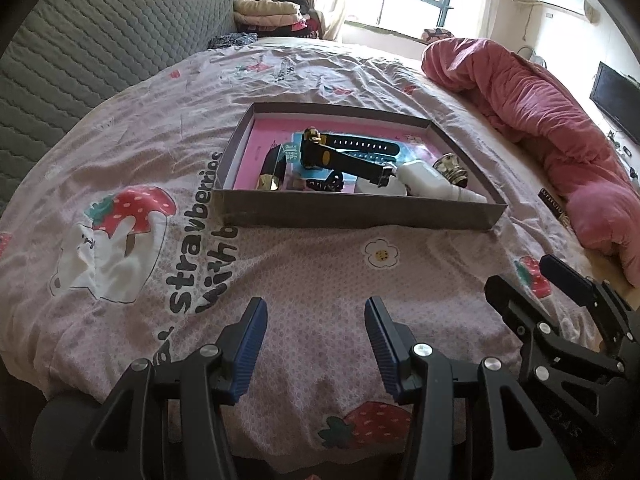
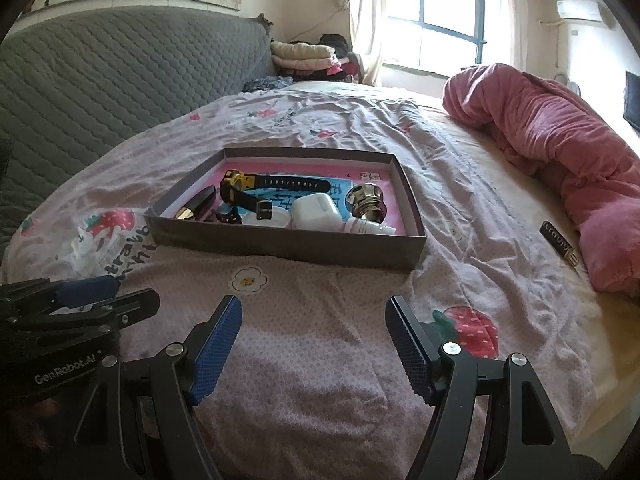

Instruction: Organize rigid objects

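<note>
A shallow grey box (image 1: 360, 210) (image 2: 288, 242) with a pink floor sits on the bed. In it lie a black and gold watch (image 1: 340, 156) (image 2: 256, 188), a white earbud case (image 1: 424, 178) (image 2: 316, 210), a gold knob (image 1: 450, 166) (image 2: 364, 200), a white tube (image 2: 370, 227), a black and gold lipstick (image 1: 272, 172) (image 2: 196, 206) and a round white tin (image 2: 266, 219). A black and gold case (image 2: 560, 244) lies on the sheet by the pink blanket. My left gripper (image 1: 316, 312) and right gripper (image 2: 314, 310) are open and empty, hovering side by side in front of the box.
The bed has a pink strawberry-print sheet (image 1: 160, 184). A rolled pink blanket (image 1: 560, 132) (image 2: 560, 140) lies along the right edge. A grey quilted headboard (image 1: 80, 48) is on the left, folded clothes (image 2: 304, 58) at the far end under the window.
</note>
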Demonstrator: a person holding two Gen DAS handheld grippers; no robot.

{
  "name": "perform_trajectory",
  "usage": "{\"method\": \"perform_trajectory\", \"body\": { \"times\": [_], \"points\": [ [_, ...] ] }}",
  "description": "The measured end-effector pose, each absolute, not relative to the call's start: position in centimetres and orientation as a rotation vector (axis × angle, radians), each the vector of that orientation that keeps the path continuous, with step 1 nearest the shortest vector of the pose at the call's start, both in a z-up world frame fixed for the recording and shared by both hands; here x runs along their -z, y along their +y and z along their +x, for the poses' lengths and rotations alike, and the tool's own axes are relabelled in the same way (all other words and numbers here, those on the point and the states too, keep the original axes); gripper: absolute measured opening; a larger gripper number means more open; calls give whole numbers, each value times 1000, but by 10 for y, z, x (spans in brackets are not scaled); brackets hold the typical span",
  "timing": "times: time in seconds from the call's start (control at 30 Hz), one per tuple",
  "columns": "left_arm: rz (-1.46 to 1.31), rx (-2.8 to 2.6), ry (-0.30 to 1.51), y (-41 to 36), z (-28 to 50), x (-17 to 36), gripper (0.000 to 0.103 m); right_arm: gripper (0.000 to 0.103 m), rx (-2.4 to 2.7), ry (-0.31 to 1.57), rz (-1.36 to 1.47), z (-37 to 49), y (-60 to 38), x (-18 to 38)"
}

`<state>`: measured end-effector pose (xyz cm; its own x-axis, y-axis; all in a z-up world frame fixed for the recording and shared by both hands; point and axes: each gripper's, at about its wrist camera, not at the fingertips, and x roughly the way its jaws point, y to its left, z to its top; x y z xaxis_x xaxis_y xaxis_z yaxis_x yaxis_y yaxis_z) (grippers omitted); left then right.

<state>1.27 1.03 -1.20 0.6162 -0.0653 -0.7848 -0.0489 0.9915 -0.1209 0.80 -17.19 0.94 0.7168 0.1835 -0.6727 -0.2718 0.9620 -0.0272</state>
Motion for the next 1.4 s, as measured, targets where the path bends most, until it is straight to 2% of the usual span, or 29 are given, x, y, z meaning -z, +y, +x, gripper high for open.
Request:
{"method": "perform_trajectory", "body": {
  "times": [1.4],
  "points": [
    [-129,10,895,10,17,15,50,75,-253,750,-134,17,-172,-6]
  ]
}}
